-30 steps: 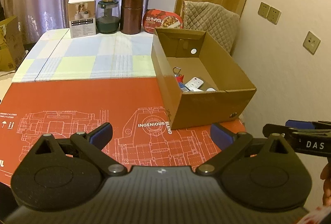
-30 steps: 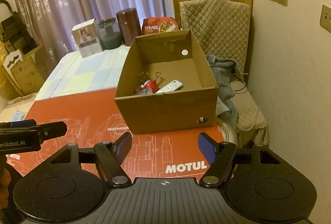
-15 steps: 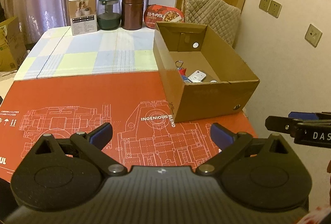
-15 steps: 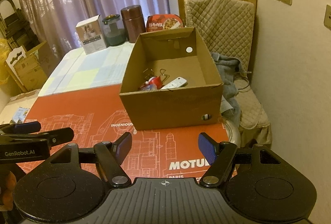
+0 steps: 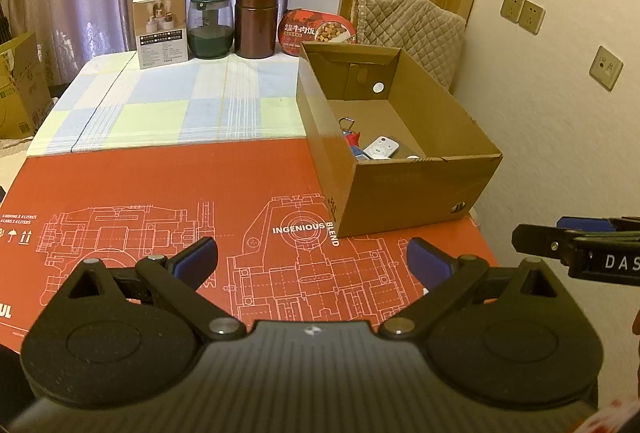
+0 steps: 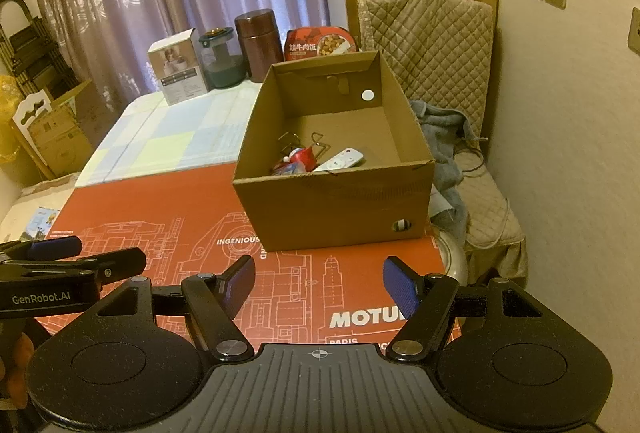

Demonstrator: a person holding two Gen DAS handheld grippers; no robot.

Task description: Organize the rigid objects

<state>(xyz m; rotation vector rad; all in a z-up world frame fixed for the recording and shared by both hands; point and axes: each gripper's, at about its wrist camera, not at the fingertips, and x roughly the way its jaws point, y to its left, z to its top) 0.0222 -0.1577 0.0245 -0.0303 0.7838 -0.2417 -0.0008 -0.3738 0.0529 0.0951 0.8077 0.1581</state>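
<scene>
- Near the right edge of the counter point(image 5: 168, 189) we see the cardboard box point(image 5: 404, 189) standing open-topped on the red printed sheet point(image 5: 160, 201), its near wall facing us.
- On the box floor, toward its near left corner, we see the rigid objects gathered together: a white remote point(image 6: 340, 160), a red item point(image 6: 301, 158) touching it on the left, and thin wire loops point(image 6: 320, 137) just behind; what lies under them we cannot tell.
- We hold our left gripper point(image 5: 312, 260) low over the near edge of the counter, its blue-padded fingers point(image 5: 196, 260) spread wide with nothing between them.
- We hold our right gripper point(image 6: 319, 283) beside it, short of the box's near wall, its blue fingers point(image 6: 400, 287) spread apart and empty too.
- From the left wrist view our right gripper shows at the far right, just off the counter's right edge; from the right wrist view our left one point(image 6: 72, 261) shows at the far left.
- Along the far edge of the counter, on the checked cloth point(image 5: 172, 101), we see a white carton point(image 5: 161, 27), a dark green glass jar point(image 5: 211, 25), a brown canister point(image 5: 256, 19) and a red food bowl point(image 5: 316, 31) tilted on its side behind the box.
- Beyond the counter's right edge stands a quilted chair point(image 6: 448, 45) with a grey cloth point(image 6: 444, 137) on it.
</scene>
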